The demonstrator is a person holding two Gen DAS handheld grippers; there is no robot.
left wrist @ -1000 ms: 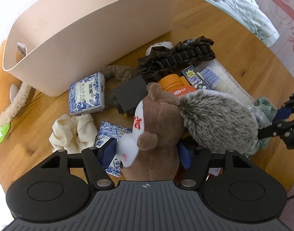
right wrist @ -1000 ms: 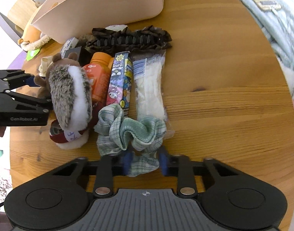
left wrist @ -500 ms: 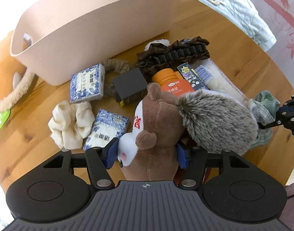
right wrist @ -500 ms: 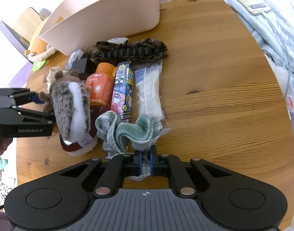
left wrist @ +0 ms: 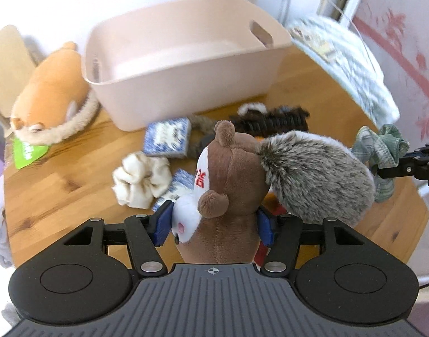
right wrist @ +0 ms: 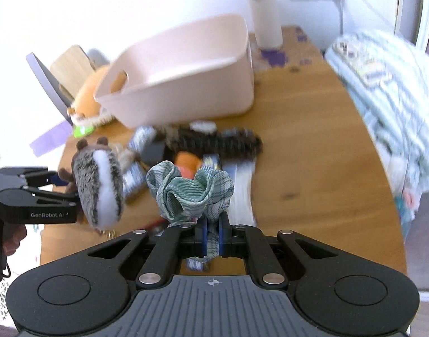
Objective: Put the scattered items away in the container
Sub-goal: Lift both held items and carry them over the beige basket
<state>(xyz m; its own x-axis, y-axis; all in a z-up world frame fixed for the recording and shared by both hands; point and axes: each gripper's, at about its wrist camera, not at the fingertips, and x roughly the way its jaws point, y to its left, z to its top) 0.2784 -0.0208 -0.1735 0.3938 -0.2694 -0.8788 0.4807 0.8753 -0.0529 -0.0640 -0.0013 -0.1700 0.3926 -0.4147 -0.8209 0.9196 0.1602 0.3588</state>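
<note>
My left gripper (left wrist: 214,221) is shut on a brown and grey hedgehog plush (left wrist: 242,179) and holds it above the table; the plush also shows in the right wrist view (right wrist: 98,185). My right gripper (right wrist: 211,238) is shut on a green plaid scrunchie (right wrist: 190,192), lifted off the table, and the scrunchie also shows in the left wrist view (left wrist: 381,146). The beige container (left wrist: 180,64) stands open at the back, also in the right wrist view (right wrist: 183,75). A cream scrunchie (left wrist: 141,178), blue-patterned packets (left wrist: 169,137) and a dark ruffled band (left wrist: 270,118) lie on the table.
An orange plush (left wrist: 48,90) lies left of the container. An orange bottle (right wrist: 187,163), a snack box and a clear packet lie near the dark band (right wrist: 214,143). A white bottle (right wrist: 266,14) stands behind the container. A blue-striped cloth (right wrist: 391,106) covers the table's right side.
Both grippers rose from the table, lifting the hedgehog plush and the green scrunchie. The right gripper closed on the scrunchie. The container's inside has come into view.
</note>
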